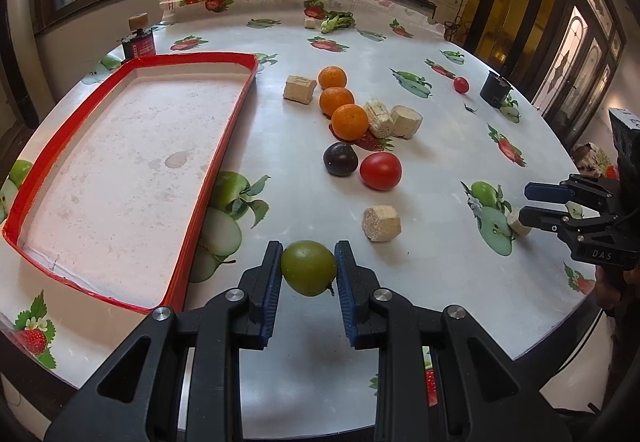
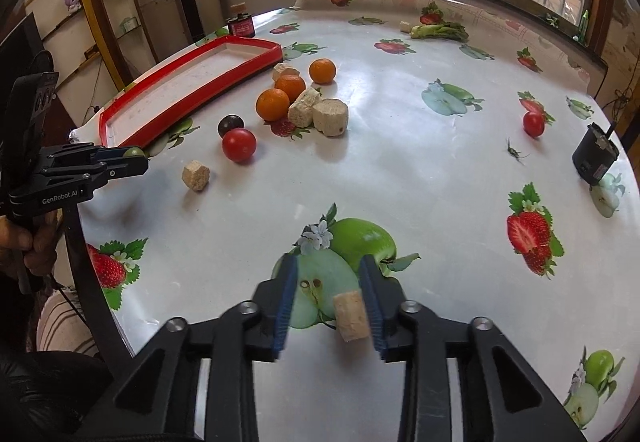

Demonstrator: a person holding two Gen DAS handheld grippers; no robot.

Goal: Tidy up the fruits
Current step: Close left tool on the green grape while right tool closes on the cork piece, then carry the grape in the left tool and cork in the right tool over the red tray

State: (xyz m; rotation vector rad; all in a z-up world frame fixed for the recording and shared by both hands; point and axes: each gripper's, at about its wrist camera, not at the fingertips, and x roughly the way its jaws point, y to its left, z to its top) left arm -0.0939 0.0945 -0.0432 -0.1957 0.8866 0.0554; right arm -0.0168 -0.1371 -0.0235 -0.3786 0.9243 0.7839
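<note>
My left gripper (image 1: 308,269) is shut on a green fruit (image 1: 308,267), held just right of the red-rimmed tray (image 1: 224,146); it also shows in the right wrist view (image 2: 134,158). My right gripper (image 2: 329,292) is open, with a beige cork-like block (image 2: 351,316) lying against its right finger (image 2: 370,290). Three oranges (image 1: 349,121) lie in a row mid-table, with a dark plum (image 1: 340,159) and a red tomato (image 1: 380,170) nearer me. A small red tomato (image 1: 461,84) sits far right.
Several beige blocks (image 1: 381,223) lie among the fruit. A dark jar (image 1: 138,42) stands behind the tray, a black cup (image 1: 495,88) at the right edge, and greens (image 1: 338,22) at the far edge. A small insect-like thing (image 2: 514,152) lies on the cloth.
</note>
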